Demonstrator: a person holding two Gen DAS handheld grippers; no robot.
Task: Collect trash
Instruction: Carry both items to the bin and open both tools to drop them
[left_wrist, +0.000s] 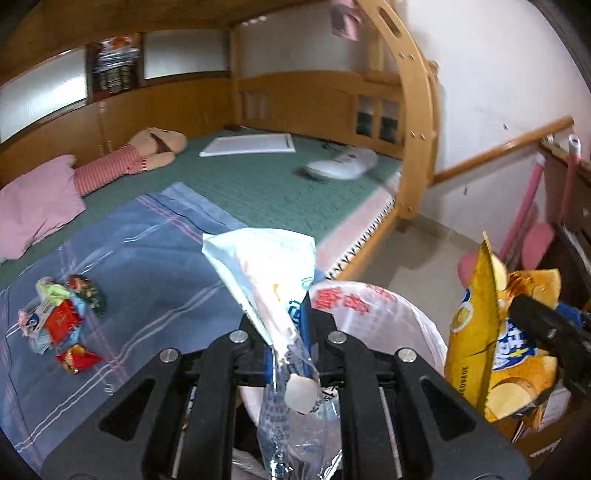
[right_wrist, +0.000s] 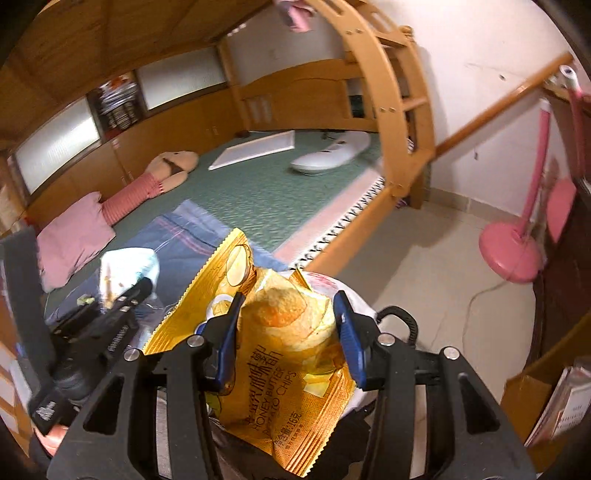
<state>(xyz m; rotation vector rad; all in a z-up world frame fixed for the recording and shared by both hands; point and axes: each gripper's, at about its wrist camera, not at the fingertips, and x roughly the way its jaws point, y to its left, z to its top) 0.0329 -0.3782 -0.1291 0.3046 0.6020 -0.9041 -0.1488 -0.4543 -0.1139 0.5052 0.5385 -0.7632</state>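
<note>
Left wrist view, left to right: pink pillow (left_wrist: 35, 199) at the far left on the green bed mat (left_wrist: 258, 184), striped plush toy (left_wrist: 140, 155) just beyond it. Small pile of crumpled wrappers (left_wrist: 61, 317) sits on the blue plaid sheet (left_wrist: 147, 266), red, green and white pieces, touching each other. Center: left gripper (left_wrist: 295, 332) is clamped tight on a white plastic wrapper (left_wrist: 266, 266); the wrapper sticks up past the fingertips and its clear tail hangs back toward the camera. White bag with red print (left_wrist: 373, 314) lies just right of and below the jaws, over the bed edge. Far right: yellow chip bag (left_wrist: 476, 332) hangs in the air, pinched by the right gripper, whose black body enters from the right edge.

Right wrist view, left to right: left gripper body shows at the left, white wrapper (right_wrist: 129, 266) in its tip. Center: right gripper (right_wrist: 288, 332) has its blue fingers (right_wrist: 351, 339) squeezing the chip bag (right_wrist: 280, 354) from both sides, bag puffed between them, print reads honey butter potato chips. Same white bag (right_wrist: 364, 314) is partly visible underneath. Pink floor lamp (right_wrist: 511, 253) stands on the tile floor (right_wrist: 424, 273) at right, well apart from the bed.
</note>
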